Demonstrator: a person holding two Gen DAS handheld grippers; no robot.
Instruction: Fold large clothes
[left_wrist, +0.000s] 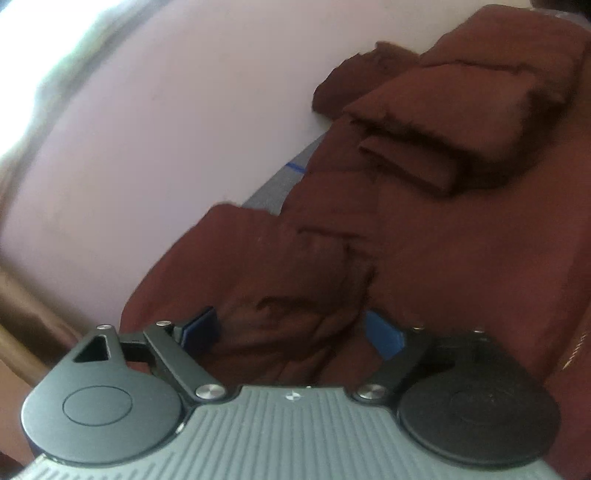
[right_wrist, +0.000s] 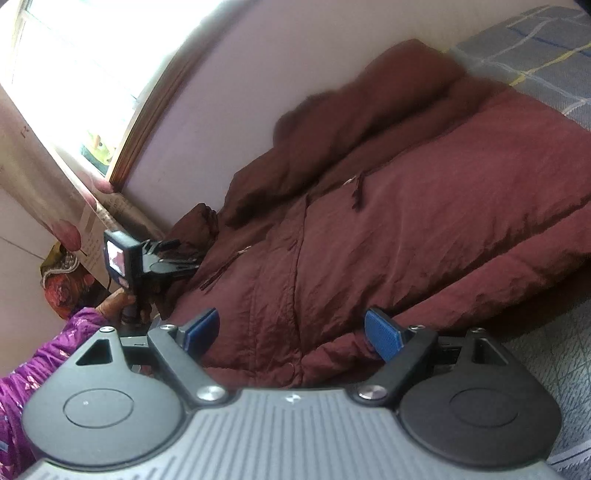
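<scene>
Across a bed (right_wrist: 546, 62) covered in grey cloth with pale and yellow check lines lies one big maroon padded jacket (right_wrist: 424, 229), close along a pale lilac wall (right_wrist: 295, 55). Only the right wrist view takes in the whole room side: a bright window (right_wrist: 74, 66) with a wooden frame, a patterned curtain (right_wrist: 48, 177) beside it, and a heap of patterned cloth (right_wrist: 62, 284) below. That same view alone shows the person's hand (right_wrist: 118, 302) in a purple sleeve (right_wrist: 48, 354), gripping the left tool (right_wrist: 173, 254) at the jacket's far edge; whether it touches the fabric cannot be told from there. The left wrist view, blurred, gives what the other lacks: the jacket's folded sleeve (left_wrist: 436, 133) lying doubled on top of the body, and a strip of the bed cover with a blue line (left_wrist: 295, 168) between jacket and wall. Two tools in all, each with two blue pads. The left tool (left_wrist: 291, 332) stands spread, rumpled fabric between the pads but not pinched. The right tool (right_wrist: 291, 332) is likewise spread wide over the jacket's near hem, gripping nothing.
</scene>
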